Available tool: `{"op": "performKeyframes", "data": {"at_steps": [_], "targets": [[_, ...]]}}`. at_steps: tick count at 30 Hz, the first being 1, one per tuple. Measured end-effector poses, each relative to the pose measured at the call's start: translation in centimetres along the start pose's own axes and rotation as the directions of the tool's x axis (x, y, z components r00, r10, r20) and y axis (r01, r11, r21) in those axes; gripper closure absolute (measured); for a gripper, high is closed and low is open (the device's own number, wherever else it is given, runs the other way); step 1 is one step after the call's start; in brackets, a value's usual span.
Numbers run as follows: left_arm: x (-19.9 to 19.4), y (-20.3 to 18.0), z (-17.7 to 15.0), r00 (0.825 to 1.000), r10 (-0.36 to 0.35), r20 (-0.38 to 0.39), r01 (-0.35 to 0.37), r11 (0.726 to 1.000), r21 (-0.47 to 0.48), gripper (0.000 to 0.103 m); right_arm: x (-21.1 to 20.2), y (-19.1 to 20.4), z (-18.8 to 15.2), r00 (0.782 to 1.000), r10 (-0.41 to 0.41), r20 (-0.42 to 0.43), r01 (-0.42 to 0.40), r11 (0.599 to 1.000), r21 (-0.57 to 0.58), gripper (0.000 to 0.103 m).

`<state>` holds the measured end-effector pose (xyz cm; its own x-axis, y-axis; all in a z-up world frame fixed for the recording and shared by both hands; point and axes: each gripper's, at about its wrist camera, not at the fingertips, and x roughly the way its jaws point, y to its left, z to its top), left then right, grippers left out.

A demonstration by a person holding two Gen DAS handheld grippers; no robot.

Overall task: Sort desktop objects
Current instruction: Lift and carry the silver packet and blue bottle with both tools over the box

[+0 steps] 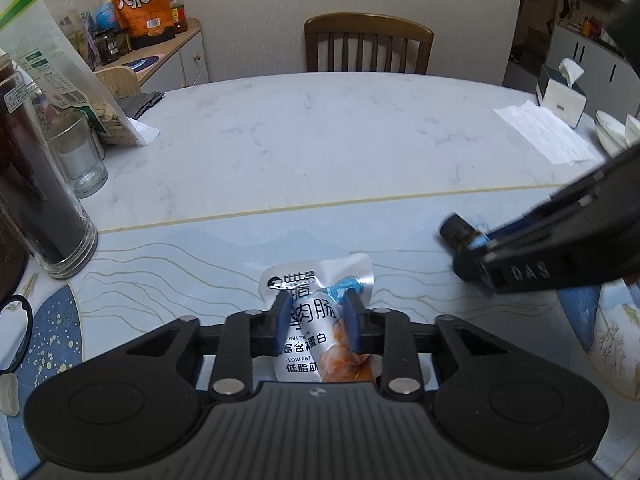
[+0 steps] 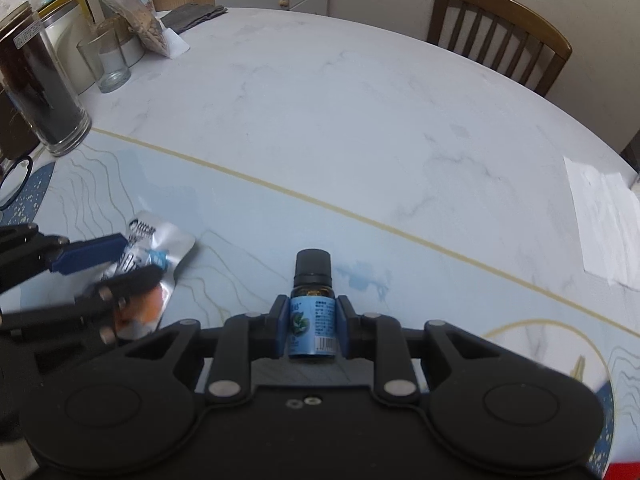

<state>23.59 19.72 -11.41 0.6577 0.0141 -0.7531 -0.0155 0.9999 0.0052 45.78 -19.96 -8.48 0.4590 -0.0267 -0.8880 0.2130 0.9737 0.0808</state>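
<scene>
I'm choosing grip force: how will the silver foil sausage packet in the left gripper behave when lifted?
The silver foil sausage packet looks soft: it creases between the left gripper pads, so it would probably sag. Its glossy film may slip. It seems light.

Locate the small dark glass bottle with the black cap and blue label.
The small dark glass bottle sits clamped in the right gripper, low centre of the right wrist view, above the table, right of the silver snack pouch.
</scene>
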Motion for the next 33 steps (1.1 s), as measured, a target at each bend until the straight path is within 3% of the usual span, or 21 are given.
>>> {"op": "performKeyframes", "data": {"at_steps": [4,11,12,13,15,18,23,30,33], "targets": [[-0.2,0.0,0.1,1.0,-0.005,0.001,0.005,1.0,0.003,0.083,-0.5,-0.3,-0.9,1.0,-0.004,-0.012,0.005,1.0,0.009,0.08],[-0.4,0.0,0.4,1.0,-0.028,-0.005,0.028,0.999,0.018,0.08,-1.1,-0.9,-1.9,1.0,-0.006,-0.02,0.007,1.0,0.027,0.08],[-0.4,-0.1,0.4,0.999,-0.033,-0.005,0.033,0.999,0.022,0.071,-1.1,-1.0,-1.9,1.0,-0.005,-0.019,0.006,1.0,0.029,0.08],[-0.4,-0.2,0.5,0.999,-0.037,-0.007,0.038,0.999,0.026,0.05,-1.2,-1.1,-2.0,1.0,-0.006,-0.02,0.006,1.0,0.03,0.08],[-0.4,-0.4,0.6,0.999,-0.04,0.0,0.04,0.999,0.025,0.029,-1.2,-1.2,-2.1,1.0,-0.005,-0.02,0.006,0.999,0.033,0.08],[0.1,-0.6,0.8,0.997,-0.075,-0.018,0.076,0.996,0.039,0.029,-1.3,-1.5,-2.3,1.0,-0.004,-0.02,0.004,0.999,0.04,0.08],[1.8,-0.6,1.0,0.997,-0.049,-0.065,0.052,0.998,0.043,0.029,-1.3,-1.8,-2.4,1.0,-0.001,-0.02,0.002,0.999,0.05,0.08],[2.3,-0.4,1.2,0.998,-0.037,-0.056,0.04,0.998,0.055,0.029,-1.3,-2.0,-2.5,1.0,0.0,-0.019,0.001,0.999,0.052,0.08],[2.3,-0.3,1.4,0.999,-0.03,-0.046,0.032,0.998,0.05,0.043,-1.3,-2.0,-2.5,1.0,-0.001,-0.019,0.002,0.999,0.052,0.08]]}}
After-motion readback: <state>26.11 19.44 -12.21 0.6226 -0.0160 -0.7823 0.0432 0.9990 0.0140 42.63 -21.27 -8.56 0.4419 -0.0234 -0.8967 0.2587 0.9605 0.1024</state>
